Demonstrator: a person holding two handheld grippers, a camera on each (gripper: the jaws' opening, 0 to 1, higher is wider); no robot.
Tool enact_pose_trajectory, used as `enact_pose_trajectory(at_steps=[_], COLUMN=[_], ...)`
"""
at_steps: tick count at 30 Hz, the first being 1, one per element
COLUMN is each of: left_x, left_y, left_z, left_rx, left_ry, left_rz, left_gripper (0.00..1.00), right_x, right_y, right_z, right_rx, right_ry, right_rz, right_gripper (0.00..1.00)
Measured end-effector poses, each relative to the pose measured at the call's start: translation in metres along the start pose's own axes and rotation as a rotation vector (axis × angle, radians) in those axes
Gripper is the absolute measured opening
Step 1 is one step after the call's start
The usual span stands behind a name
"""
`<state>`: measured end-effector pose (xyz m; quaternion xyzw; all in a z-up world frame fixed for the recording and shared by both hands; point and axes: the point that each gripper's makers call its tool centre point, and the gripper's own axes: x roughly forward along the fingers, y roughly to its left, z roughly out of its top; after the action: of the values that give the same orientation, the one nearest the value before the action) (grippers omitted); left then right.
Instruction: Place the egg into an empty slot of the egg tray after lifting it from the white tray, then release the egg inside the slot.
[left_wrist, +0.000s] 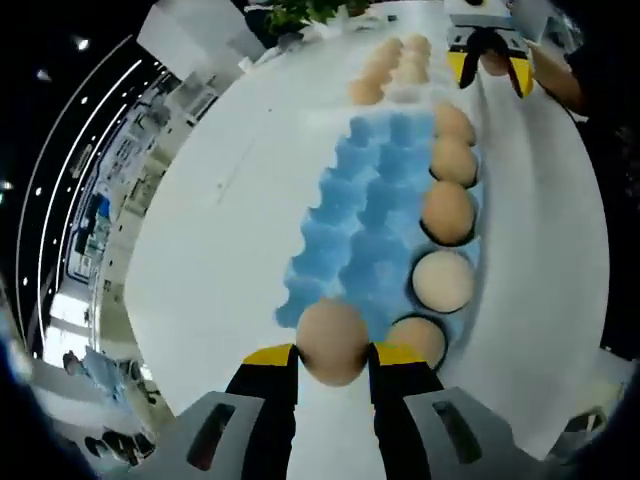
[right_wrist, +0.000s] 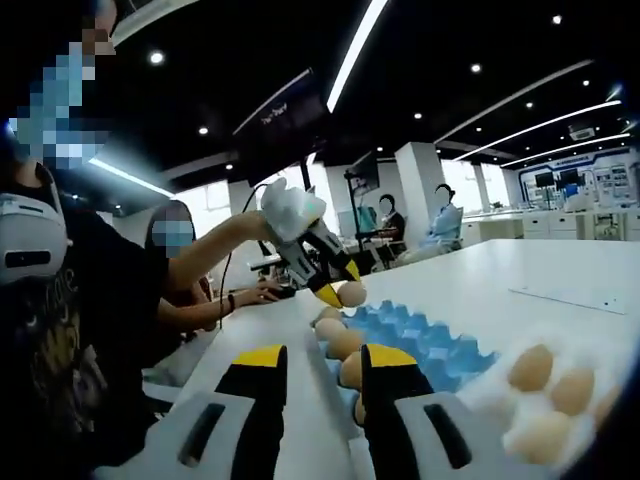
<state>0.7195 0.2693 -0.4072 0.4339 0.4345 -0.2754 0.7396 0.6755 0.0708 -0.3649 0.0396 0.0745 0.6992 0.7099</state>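
Observation:
My left gripper (left_wrist: 332, 356) is shut on a tan egg (left_wrist: 332, 335), held just above the near edge of the blue egg tray (left_wrist: 365, 225). Several eggs (left_wrist: 447, 212) fill the tray's right-hand column; the other slots are bare. In the right gripper view, the left gripper (right_wrist: 338, 293), in a person's hand, hangs over the blue tray (right_wrist: 430, 338) with the egg (right_wrist: 352, 293) at its tips. My right gripper (right_wrist: 315, 362) is open with nothing between its fingers, and it sits low by the white tray (right_wrist: 590, 350) of eggs (right_wrist: 530, 368). The right gripper (left_wrist: 490, 60) also shows far off, past the tray.
The white tray (left_wrist: 400, 92) with several eggs (left_wrist: 366, 90) lies beyond the blue tray on a long white table (left_wrist: 230, 200). Bare tabletop spreads to the left of the trays. People (right_wrist: 170, 260) sit along the table's edge, with more further back.

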Motion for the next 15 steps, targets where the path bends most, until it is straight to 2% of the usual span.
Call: enact_pose_trajectory(at_steps=[3, 5, 7, 9, 15], left_x=[0.0042, 0.0043, 0.0048, 0.0069, 0.0088], left_y=[0.0043, 0.0038, 0.0028, 0.0036, -0.0021], left_z=[-0.0042, -0.0021, -0.0017, -0.0032, -0.0064], left_rx=[0.07, 0.086, 0.156, 0.187, 0.355], left_ry=[0.065, 0.075, 0.111, 0.138, 0.292], left_rz=[-0.023, -0.037, -0.065, -0.08, -0.142], left_gripper=[0.28, 0.28, 0.28, 0.28, 0.27], right_x=[0.0015, 0.002, 0.0017, 0.0017, 0.0028], right_y=[0.0004, 0.0005, -0.0002, 0.0017, 0.0045], right_z=[-0.0033, -0.006, -0.0056, -0.0038, -0.0012], right_rx=[-0.018, -0.019, -0.022, -0.02, -0.035], right_ry=[0.018, 0.03, 0.029, 0.023, 0.018], right_rz=[0.0, 0.002, -0.003, 0.002, 0.002], right_gripper=[0.31, 0.31, 0.31, 0.31, 0.3])
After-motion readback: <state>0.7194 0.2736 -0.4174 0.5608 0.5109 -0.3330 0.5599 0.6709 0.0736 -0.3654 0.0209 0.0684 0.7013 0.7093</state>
